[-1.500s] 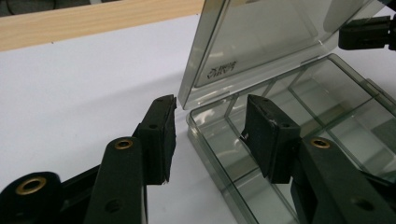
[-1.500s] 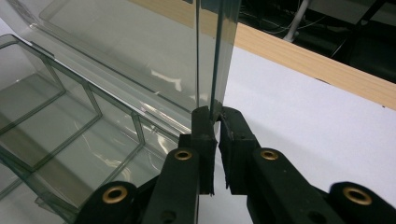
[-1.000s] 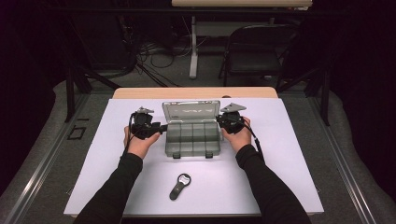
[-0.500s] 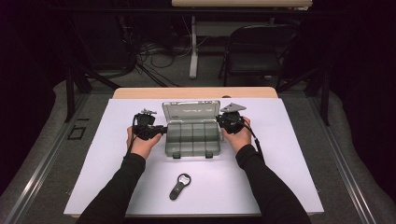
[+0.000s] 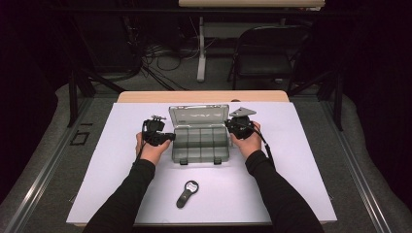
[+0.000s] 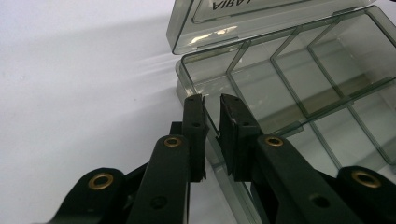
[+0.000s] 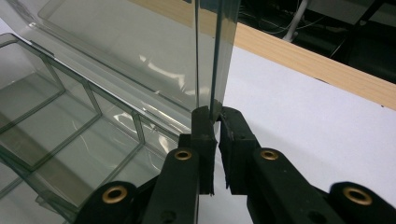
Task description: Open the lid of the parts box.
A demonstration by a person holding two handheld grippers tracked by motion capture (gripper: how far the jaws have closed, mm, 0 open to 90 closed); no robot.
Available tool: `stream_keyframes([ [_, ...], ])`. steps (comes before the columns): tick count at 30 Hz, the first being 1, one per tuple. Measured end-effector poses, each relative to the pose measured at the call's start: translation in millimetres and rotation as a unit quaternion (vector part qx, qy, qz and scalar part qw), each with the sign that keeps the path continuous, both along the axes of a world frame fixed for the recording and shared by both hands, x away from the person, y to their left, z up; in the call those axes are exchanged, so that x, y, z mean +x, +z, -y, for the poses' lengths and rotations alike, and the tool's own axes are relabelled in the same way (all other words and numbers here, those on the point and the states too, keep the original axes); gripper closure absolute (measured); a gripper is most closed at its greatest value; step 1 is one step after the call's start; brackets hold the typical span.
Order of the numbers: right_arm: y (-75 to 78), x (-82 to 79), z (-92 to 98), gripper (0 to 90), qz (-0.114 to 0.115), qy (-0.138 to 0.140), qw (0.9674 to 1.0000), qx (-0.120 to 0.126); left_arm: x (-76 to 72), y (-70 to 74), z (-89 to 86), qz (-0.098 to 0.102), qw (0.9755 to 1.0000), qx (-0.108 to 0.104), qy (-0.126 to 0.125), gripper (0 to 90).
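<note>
The clear compartment box [image 5: 200, 140] sits at the middle of the white-covered counter [image 5: 301, 160], its lid [image 5: 199, 114] raised at the 12 o'clock edge and its divided tray empty, as far as the pictures show. What has changed is at the box's 9 o'clock side: the left gripper [image 5: 167, 137], which stood a little off that end a second ago, has drawn in to the tray and its jaws have just been closing, so that in the left gripper view they now stand narrow astride the tray's end wall [image 6: 212, 122], one pad [image 6: 195, 122] outside and one inside, with a thin gap on each side; whether they press the plastic yet I cannot tell. The right gripper [image 5: 231, 124], at the box's 2 o'clock corner, is pinched tight on the side edge of the upright lid [image 7: 215, 60], as the right gripper view shows. I judge this readies the box for its lid to be swung: one hand steadying the tray, the other carrying the lid. A small dark handheld device [image 5: 186, 193] with a round pale face lies at 6 o'clock from the box, well apart, and blocks nothing. A folding chair [image 5: 266, 57] and cables [image 5: 155, 58] lie beyond the counter at 12 o'clock. Nothing stands in the lid's path; the thin, slick wall slipping from the jaws seems the main risk.
</note>
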State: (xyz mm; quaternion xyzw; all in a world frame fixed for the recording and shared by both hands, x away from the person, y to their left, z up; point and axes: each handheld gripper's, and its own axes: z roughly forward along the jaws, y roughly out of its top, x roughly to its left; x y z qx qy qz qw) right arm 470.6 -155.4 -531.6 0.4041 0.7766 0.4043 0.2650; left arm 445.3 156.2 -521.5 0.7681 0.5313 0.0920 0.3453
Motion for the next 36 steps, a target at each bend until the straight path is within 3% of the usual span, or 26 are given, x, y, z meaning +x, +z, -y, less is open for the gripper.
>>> stream_keyframes([
  [29, -1.3, -0.4, -0.6, 84.9, 0.001, -0.007, 0.9999, 0.008, -2.4, 0.6, 4.5, 0.005, 0.9999, 0.01, 0.006, 85.3],
  [36, -1.4, 0.9, -1.4, 85.2, -0.008, -0.02, 0.9996, 0.02, -2.1, 0.7, 4.0, 0.004, 0.9999, 0.009, 0.004, 85.4],
])
